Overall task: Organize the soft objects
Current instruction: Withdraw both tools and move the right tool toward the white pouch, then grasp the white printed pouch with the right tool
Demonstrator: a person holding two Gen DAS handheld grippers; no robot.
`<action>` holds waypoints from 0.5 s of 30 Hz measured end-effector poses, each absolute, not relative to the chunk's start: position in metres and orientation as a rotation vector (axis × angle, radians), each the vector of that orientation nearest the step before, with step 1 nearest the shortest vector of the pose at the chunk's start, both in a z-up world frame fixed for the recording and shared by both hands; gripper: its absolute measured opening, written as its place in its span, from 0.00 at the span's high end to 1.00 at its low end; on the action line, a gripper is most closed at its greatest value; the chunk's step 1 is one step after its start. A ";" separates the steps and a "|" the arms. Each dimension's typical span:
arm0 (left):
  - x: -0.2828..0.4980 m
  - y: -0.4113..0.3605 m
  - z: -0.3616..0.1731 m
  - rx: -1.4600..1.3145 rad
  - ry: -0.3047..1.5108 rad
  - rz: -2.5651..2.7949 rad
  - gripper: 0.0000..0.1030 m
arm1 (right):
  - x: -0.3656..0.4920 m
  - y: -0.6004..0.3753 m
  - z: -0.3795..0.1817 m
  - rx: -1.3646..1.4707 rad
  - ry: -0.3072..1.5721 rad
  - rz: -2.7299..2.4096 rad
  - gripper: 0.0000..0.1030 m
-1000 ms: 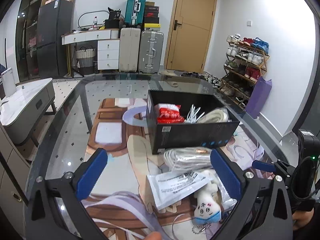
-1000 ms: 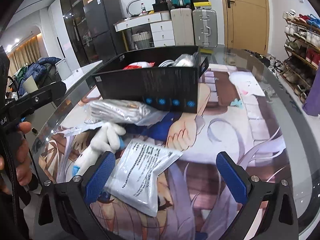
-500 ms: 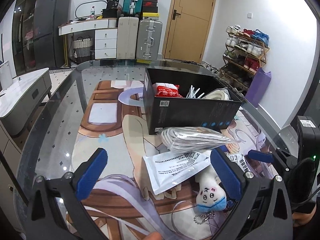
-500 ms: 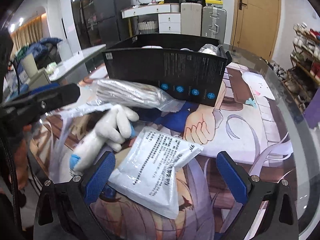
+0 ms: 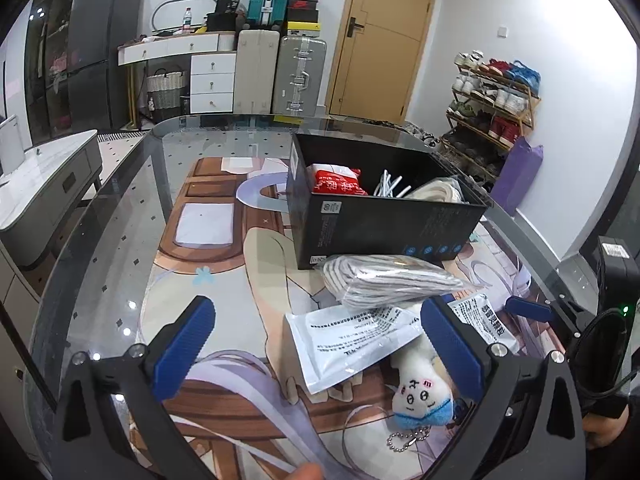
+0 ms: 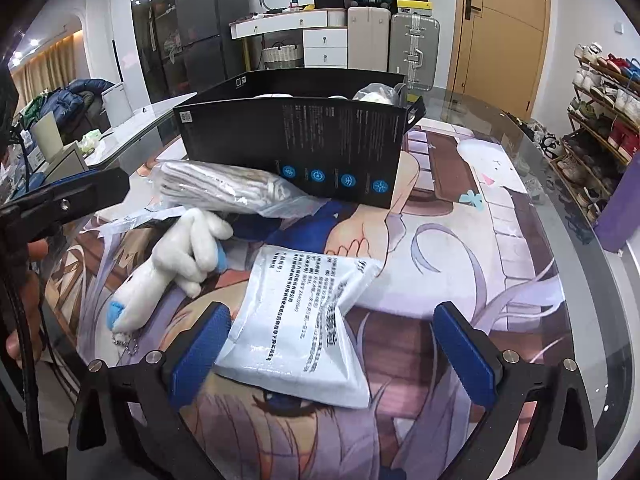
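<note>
White pouch (image 6: 308,316): a flat, sealed white packet printed with black text, lying on the glass surface (image 5: 120,216) over a printed cartoon mat, near the right tool.
Plush toy (image 6: 168,268): a small white soft toy with a blue end and a bead chain, lying on its side just left of the pouch, touching it.
Bagged cloth (image 6: 228,188): grey-and-white striped fabric in a clear plastic bag, resting against the near wall of the black box.
Black box (image 5: 384,224): open-topped, far of the loose items; it holds a red packet (image 5: 336,180), white sticks and a pale bundle.
Hands: part of a hand shows at the lower right of the left wrist view, gripping the right tool's handle.
Left tool (image 5: 320,352): blue-padded fingers spread wide, grasping nothing, hovering above the pouch and toy.
Right tool (image 6: 332,356): fingers spread wide, empty; the near part of the pouch lies between them, whether it touches the left pad cannot be told.
</note>
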State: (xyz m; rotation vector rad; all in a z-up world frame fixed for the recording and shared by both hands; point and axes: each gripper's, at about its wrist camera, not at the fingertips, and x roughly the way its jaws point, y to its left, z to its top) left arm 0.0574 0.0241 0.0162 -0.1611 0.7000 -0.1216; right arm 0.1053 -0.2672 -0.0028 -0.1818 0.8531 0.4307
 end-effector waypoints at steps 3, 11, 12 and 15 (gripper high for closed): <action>0.059 0.025 0.016 -0.157 0.703 -0.117 0.00 | 0.106 -0.267 -0.002 -0.178 0.837 0.436 0.09; 0.059 0.024 0.016 -0.151 0.700 -0.115 0.00 | 0.106 -0.282 0.002 -0.161 0.803 0.448 0.46; 0.059 0.024 0.016 -0.150 0.699 -0.118 0.00 | 0.106 -0.284 0.002 -0.156 0.799 0.455 0.47; 0.059 0.022 0.016 -0.146 0.699 -0.118 0.00 | 0.104 -0.287 0.002 -0.151 0.785 0.457 0.51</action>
